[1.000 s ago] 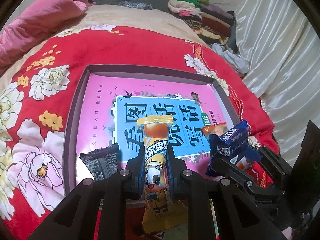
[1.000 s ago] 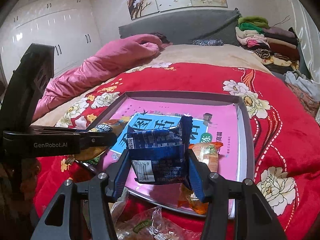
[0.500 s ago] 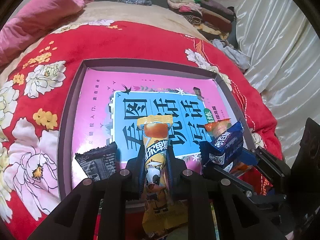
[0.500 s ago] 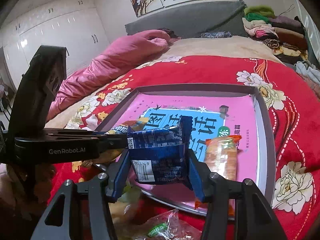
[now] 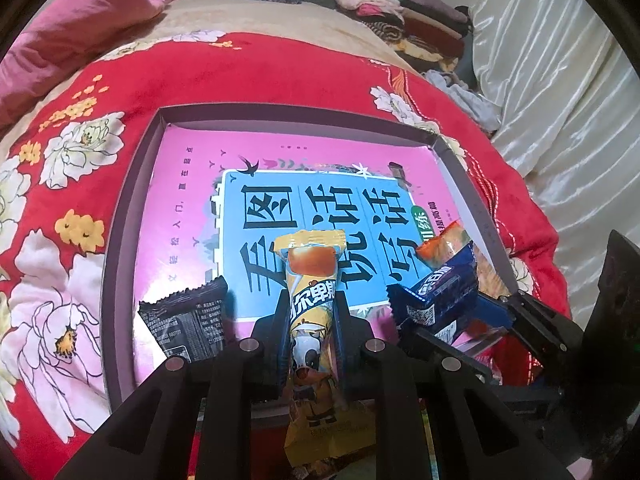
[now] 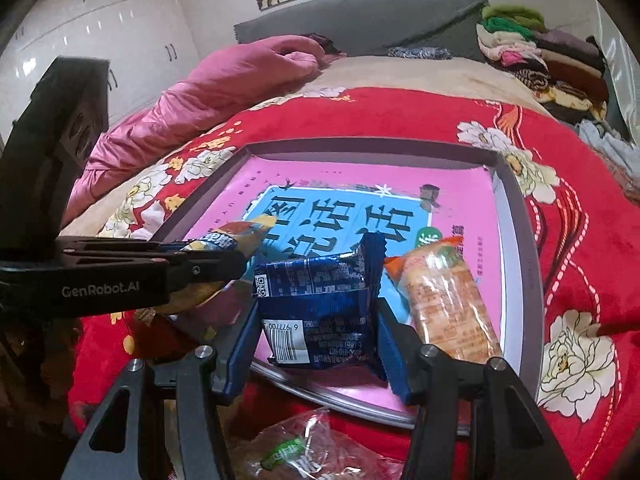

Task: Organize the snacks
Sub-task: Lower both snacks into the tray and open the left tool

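Black-framed, both grippers tilt down over the near edge of the tray [image 5: 128,216]. The left gripper [image 5: 310,312] is clamped tight on a yellow snack bar [image 5: 310,280]; the right gripper [image 6: 316,320] pinches a blue packet [image 6: 320,304] between half-spread jaws. Inside the tray lie a black packet [image 5: 188,324] and an orange packet [image 6: 444,304] on the pink book cover [image 5: 192,184].

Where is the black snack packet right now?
Left wrist view: the black packet lies in the tray's near-left corner, left of the yellow snack bar.
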A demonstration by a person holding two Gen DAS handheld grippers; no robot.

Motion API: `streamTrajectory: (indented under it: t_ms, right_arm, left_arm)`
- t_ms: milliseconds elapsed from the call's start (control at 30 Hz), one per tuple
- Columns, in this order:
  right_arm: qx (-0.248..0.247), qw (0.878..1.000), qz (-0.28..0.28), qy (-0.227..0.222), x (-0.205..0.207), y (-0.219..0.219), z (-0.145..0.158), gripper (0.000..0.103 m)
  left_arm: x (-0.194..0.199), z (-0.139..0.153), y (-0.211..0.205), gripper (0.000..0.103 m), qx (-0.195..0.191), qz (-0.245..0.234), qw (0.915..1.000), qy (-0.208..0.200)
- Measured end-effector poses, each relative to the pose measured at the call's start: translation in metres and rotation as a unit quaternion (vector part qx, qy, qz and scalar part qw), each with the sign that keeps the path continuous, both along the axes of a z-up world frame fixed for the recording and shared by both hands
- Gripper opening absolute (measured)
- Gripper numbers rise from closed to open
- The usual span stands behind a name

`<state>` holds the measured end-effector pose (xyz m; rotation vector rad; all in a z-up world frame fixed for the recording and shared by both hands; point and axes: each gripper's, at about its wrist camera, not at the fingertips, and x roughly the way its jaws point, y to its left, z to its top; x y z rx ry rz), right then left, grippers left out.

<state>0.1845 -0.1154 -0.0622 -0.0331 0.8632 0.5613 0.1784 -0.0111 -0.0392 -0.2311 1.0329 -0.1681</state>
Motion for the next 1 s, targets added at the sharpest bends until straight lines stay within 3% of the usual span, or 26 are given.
streamTrajectory:
  t_ms: [1000]
  right_arm:
    - [0.012, 1.000, -0.010, 0.016, 0.003, -0.007, -0.001, 0.057]
  left_arm:
    - [0.027, -0.010, -0.007, 0.019, 0.034, -0.015, 0.9992, 0.015]
